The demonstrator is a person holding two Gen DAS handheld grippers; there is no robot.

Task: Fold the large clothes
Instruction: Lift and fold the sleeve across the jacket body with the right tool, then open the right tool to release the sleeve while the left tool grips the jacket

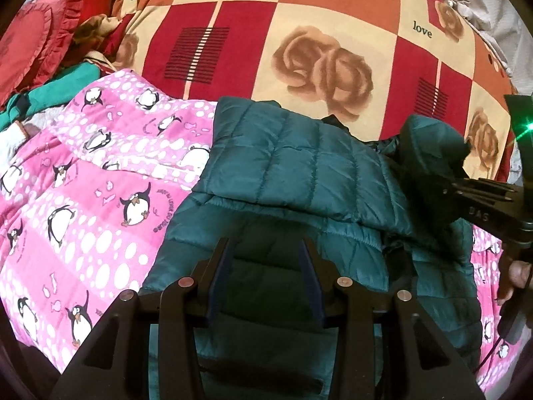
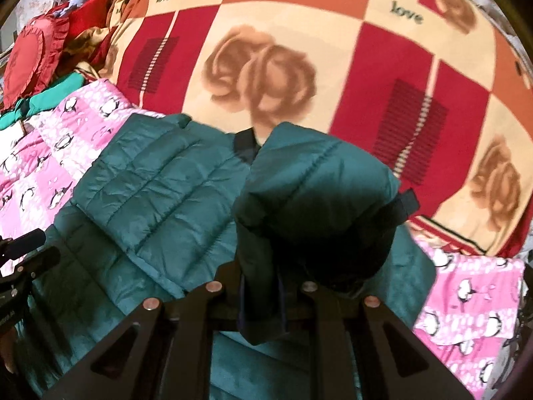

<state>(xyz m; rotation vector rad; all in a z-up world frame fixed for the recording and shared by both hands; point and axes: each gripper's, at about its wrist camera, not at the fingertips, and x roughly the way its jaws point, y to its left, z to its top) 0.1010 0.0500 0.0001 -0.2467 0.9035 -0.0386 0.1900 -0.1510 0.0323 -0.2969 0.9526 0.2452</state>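
The teal puffer jacket [image 1: 286, 166] lies on the pink penguin blanket [image 1: 83, 200]. The left gripper [image 1: 266, 253] hangs above it with fingers apart, holding nothing. The right gripper [image 2: 263, 286] is squeezed tight on the jacket's sleeve [image 2: 316, 193].

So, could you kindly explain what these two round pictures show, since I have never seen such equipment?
No robot here: a person holds a pair of tongs in each hand, each with a fisheye camera looking along its fingers. The left view shows the left tongs open above a teal quilted jacket, with the right tongs entering from the side. The right view shows the right tongs shut on a jacket sleeve, lifting it. The jacket lies on a pink penguin blanket, beyond which is a rose-patterned blanket.
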